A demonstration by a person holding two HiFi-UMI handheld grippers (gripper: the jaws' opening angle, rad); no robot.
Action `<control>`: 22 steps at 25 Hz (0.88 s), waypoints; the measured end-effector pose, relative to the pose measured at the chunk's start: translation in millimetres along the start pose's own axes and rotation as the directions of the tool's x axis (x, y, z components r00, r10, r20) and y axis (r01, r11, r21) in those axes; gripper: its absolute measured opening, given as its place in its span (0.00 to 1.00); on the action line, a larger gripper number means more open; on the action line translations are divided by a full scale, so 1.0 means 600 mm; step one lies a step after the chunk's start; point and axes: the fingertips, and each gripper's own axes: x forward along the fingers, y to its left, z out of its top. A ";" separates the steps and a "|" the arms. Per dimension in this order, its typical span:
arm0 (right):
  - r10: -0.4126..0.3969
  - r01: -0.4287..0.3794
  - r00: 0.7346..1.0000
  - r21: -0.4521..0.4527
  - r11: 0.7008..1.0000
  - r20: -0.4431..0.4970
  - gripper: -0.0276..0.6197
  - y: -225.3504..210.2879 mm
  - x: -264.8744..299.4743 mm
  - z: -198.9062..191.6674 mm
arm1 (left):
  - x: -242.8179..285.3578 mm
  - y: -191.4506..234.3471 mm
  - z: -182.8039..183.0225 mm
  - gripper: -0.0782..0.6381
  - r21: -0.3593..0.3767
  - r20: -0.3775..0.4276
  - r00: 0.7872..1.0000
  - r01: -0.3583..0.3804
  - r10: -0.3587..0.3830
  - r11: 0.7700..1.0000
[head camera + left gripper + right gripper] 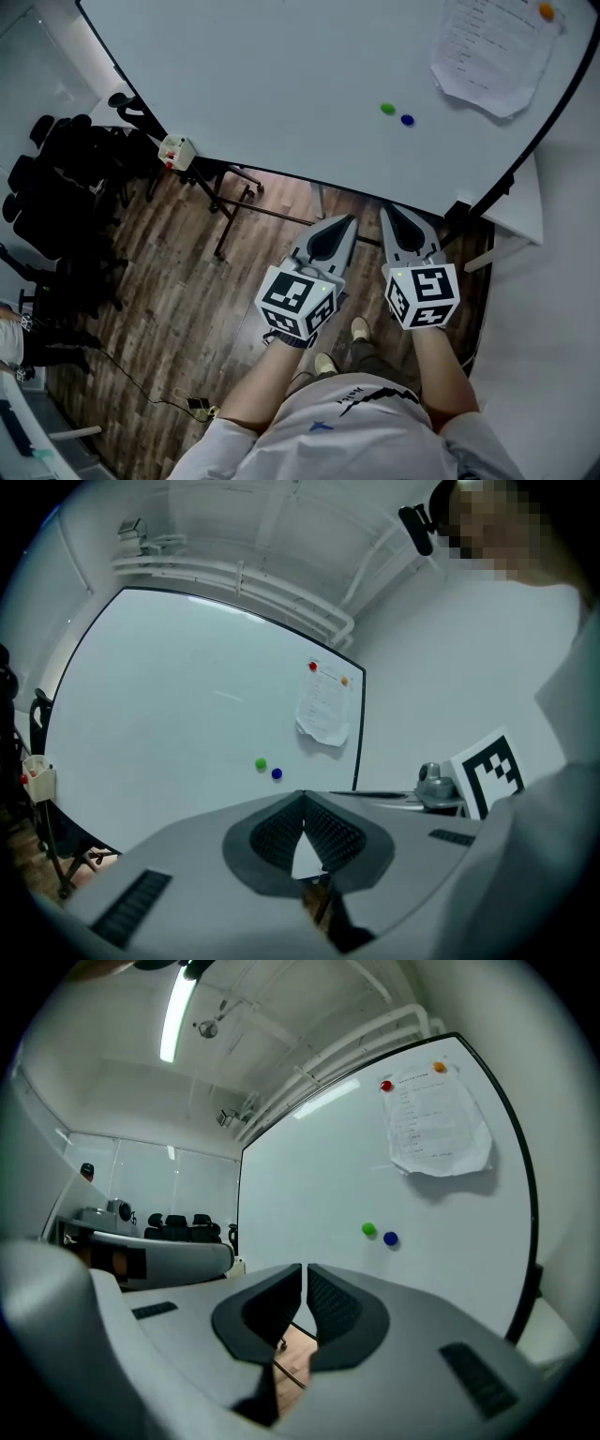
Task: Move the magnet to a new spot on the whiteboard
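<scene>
A round green magnet (387,109) and blue magnet (407,120) are seen side by side near the whiteboard's (281,84) right edge, over a wood floor (187,309), with the left gripper (347,223) closed and the right gripper (389,214) nearly so, both empty.

Lighting: bright, even, cool white indoors.
Source: ceiling strip light (173,1016), at 11 o'clock in the right gripper view, blown out to white.
Glare: a pale streak on the whiteboard (328,1096) near 12 o'clock.
Shadow: soft, beneath the paper sheet (439,1124) at 2 o'clock.
Dim area: black chairs (66,187) at 9 o'clock in the head view, their detail lost.
Distortion: strong fisheye in both gripper views, with bowed edges and black corners.
Focus: the nearest foreground is soft.
</scene>
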 end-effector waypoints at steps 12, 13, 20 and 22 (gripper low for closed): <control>0.054 -0.056 0.998 0.058 0.997 0.026 0.06 0.070 -0.047 -0.004 | -0.065 -0.023 0.003 0.12 0.016 0.005 1.000 0.001 -0.001 1.000; 0.057 -0.058 0.998 0.060 0.997 0.031 0.06 0.072 -0.048 -0.001 | -0.066 -0.023 0.005 0.12 0.017 0.006 1.000 0.002 -0.002 1.000; 0.067 -0.069 0.997 0.050 0.996 0.046 0.06 0.083 -0.052 0.008 | -0.071 -0.027 0.009 0.12 0.023 0.005 1.000 0.007 -0.007 1.000; 0.067 -0.069 0.997 0.044 0.997 0.050 0.06 0.086 -0.053 0.013 | -0.073 -0.028 0.012 0.12 0.025 0.008 1.000 0.008 -0.008 1.000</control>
